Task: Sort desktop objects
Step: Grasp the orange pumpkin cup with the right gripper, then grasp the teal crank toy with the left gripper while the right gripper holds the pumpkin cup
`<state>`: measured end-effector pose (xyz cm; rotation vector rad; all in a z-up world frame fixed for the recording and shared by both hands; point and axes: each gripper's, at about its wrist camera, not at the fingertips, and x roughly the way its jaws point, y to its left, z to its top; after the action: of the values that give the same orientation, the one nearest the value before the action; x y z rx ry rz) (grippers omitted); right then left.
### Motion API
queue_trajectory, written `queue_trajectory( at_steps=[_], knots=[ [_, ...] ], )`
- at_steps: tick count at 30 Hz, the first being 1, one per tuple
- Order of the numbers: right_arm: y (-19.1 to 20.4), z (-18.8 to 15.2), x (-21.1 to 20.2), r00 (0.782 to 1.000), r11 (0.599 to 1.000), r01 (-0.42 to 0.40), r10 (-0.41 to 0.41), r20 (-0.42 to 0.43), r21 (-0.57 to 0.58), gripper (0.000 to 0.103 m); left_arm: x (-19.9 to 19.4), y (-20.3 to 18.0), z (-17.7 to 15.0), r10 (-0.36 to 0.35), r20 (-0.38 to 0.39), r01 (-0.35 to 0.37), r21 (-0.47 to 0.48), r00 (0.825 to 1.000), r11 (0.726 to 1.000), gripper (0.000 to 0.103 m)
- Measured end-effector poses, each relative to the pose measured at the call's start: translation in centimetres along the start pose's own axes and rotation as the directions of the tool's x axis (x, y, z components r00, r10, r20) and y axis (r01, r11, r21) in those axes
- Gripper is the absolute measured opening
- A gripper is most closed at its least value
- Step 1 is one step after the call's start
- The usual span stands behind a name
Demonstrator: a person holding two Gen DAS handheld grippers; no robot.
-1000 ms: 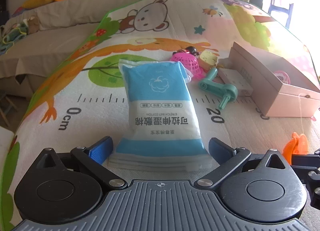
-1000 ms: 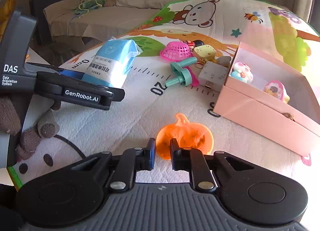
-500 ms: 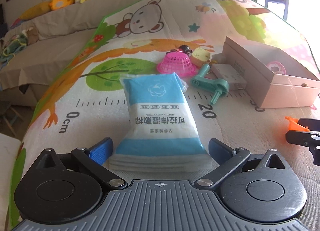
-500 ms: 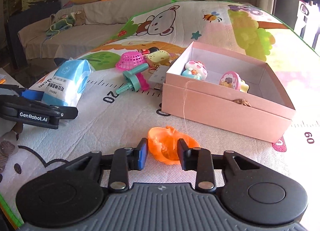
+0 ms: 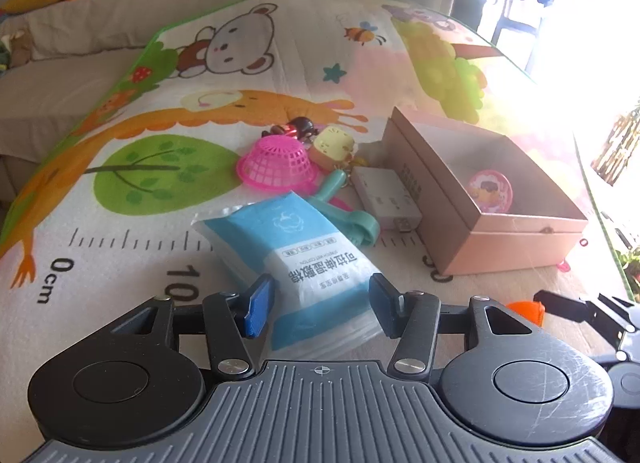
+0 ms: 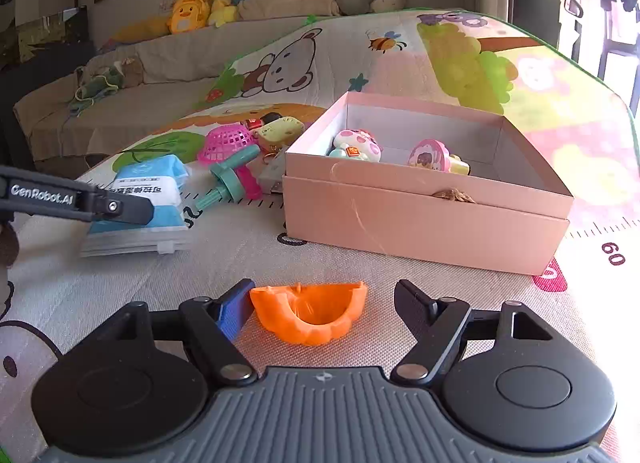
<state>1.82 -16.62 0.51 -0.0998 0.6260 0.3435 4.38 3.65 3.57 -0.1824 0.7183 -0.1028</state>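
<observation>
a: left wrist view?
b: the left gripper [image 5: 318, 305] stood wide open around the blue packet [image 5: 308, 259] on the mat [image 5: 120, 247], gripping nothing.
a: right wrist view?
b: the right gripper [image 6: 324, 305] was open, the orange pumpkin [image 6: 310, 317] lying loose between its fingers, near the pink box [image 6: 424, 219].

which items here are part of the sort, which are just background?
Part of the sort: blue wipes pack, orange pumpkin piece, pink basket, teal toy, yellow keychain, white adapter, pink box.

Background: plush toys, sofa, play mat.
</observation>
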Motion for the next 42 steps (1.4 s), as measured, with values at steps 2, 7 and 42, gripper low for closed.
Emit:
queue_trajectory(
  at_steps=[2, 7, 42],
  knots=[
    [-0.1, 0.0, -0.2, 1.0, 1.0, -0.003, 0.003, 0.012, 0.004, 0.079, 1.1, -0.9, 1.0, 0.004, -0.007, -0.004, 0.006, 1.0, 1.0, 0.065],
    [-0.2, -0.2, -0.7, 0.999, 1.0, -0.004, 0.003, 0.043, 0.021, 0.082, 3.4, -2.4, 1.7, 0.089, -0.008, -0.087, 0.102, 0.996, 0.991, 0.073],
    [-0.3, -0.2, -0.5, 1.0, 0.999, -0.01, 0.01, 0.018, 0.032, 0.084, 3.0, -2.8, -0.5, -0.03, -0.105, 0.045, 0.14, 0.994, 0.989, 0.032]
  ],
)
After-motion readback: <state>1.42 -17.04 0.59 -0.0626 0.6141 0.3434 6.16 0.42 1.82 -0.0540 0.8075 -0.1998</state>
